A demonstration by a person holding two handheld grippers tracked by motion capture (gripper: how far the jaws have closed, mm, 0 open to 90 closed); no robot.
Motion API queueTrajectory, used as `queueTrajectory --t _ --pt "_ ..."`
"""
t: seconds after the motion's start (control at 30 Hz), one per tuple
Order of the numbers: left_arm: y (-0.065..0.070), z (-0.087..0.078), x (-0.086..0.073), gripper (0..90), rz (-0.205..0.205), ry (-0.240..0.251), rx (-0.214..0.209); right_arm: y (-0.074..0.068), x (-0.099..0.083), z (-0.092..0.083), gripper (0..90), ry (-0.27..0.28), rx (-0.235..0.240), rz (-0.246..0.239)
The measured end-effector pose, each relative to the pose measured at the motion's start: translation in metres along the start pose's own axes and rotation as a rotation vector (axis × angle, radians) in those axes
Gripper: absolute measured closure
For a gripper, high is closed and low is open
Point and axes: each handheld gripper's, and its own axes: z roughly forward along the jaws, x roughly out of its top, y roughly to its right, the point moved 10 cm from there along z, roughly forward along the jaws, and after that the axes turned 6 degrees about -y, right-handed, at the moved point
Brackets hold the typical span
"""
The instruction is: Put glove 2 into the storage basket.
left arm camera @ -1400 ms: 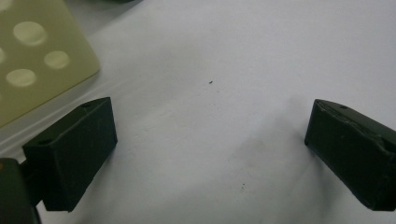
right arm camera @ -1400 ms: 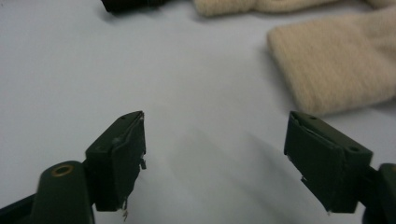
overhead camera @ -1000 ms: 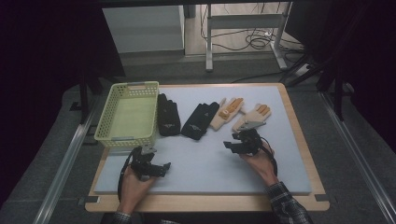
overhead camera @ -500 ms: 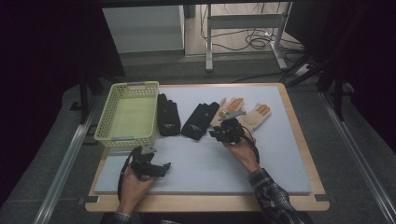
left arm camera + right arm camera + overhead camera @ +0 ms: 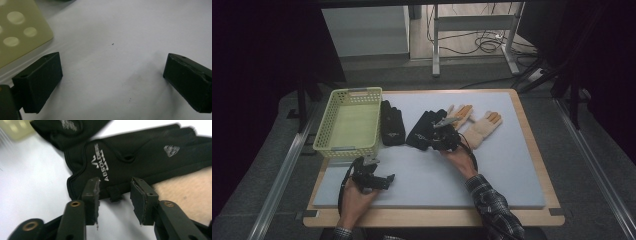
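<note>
High view: right gripper (image 5: 443, 136) sits at the wrist end of the second black glove (image 5: 424, 129), the one lying between the first black glove (image 5: 392, 122) and the two tan knit gloves (image 5: 474, 125). That glove's long axis runs away from the gripper, slanting up toward the far edge. Left gripper (image 5: 373, 178) rests on the bare foam mat (image 5: 512, 165), near side, just off the near corner of the yellow-green basket (image 5: 348, 122), well apart from all the gloves. Right hand is clearly the nearer one.

Left gripper view: jaws spread wide, nothing between them, only white mat. A basket corner (image 5: 17, 27) lies ahead and to its left.

Right gripper view: jaws partly spread, straddling the small pull tab at the cuff of the black "Absolders" glove (image 5: 140, 157); not pinching yet. The glove body lies straight ahead, fingers running off to the right. A tan glove (image 5: 185, 195) sits just beside the right jaw. My guess: closing on the cuff is the next move.
</note>
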Motion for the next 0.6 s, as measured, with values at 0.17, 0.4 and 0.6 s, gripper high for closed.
queueTrajectory --t 0.17,0.4,0.6 --pt "0.0 0.0 0.0 2.4 0.0 0.0 0.0 -0.001 -0.005 0.004 76.4 -0.009 -0.021 -0.021" --pt "0.0 0.0 0.0 2.4 0.0 0.0 0.0 -0.006 0.002 -0.022 88.7 0.03 -0.005 -0.034" --pt "0.0 0.0 0.0 2.4 0.0 -0.001 0.0 -0.011 0.002 -0.056 88.7 0.078 0.006 -0.047"
